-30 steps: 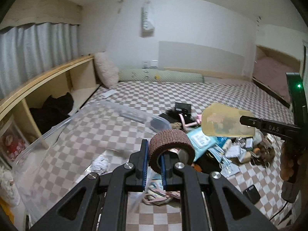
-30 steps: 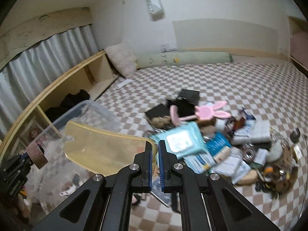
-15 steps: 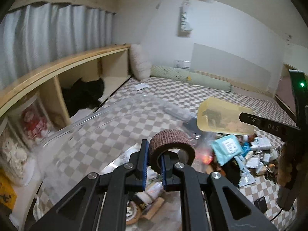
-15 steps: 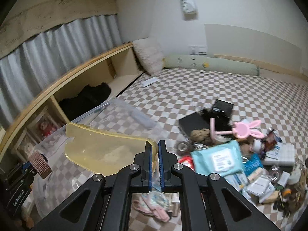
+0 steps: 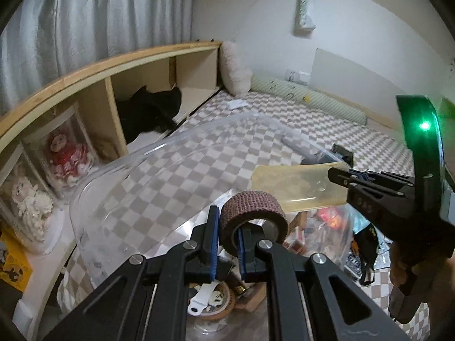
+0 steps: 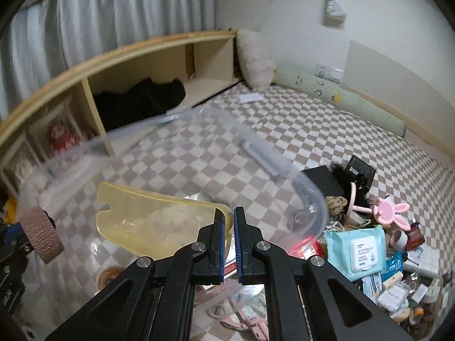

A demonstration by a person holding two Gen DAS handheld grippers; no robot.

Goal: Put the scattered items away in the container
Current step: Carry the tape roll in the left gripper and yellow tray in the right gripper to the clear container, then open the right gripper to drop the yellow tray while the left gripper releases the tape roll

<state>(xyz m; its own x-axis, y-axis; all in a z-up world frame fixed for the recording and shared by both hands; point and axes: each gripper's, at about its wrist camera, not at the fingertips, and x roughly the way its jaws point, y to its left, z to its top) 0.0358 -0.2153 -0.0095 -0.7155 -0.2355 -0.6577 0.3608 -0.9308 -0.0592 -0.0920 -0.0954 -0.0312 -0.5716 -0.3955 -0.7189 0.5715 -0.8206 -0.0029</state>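
My left gripper (image 5: 227, 238) is shut on a brown bandage roll (image 5: 253, 218), pinching its wall over the clear plastic container (image 5: 170, 153). The same roll (image 6: 39, 236) shows at the left edge of the right wrist view. My right gripper (image 6: 231, 241) is shut on the edge of a translucent yellow plastic piece (image 6: 153, 227), held above the clear container (image 6: 310, 201). That yellow piece (image 5: 295, 186) hangs just beyond the roll in the left wrist view. Several items lie inside the container, among them a tape ring (image 5: 216, 304). Scattered items, including a blue wipes pack (image 6: 358, 248) and a pink bunny holder (image 6: 389, 211), lie to the right.
A wooden shelf (image 5: 93, 76) with dolls (image 5: 68, 153) and a black bag (image 5: 153, 110) runs along the left. A checkered mattress (image 6: 312, 130), a fluffy pillow (image 6: 254, 56) and a green bolster (image 6: 341, 102) lie beyond. A grey curtain (image 5: 85, 25) hangs above the shelf.
Both grippers have swung left and come over the clear container, each keeping hold of its item. The pile of scattered items has slid toward the right edge of both views.
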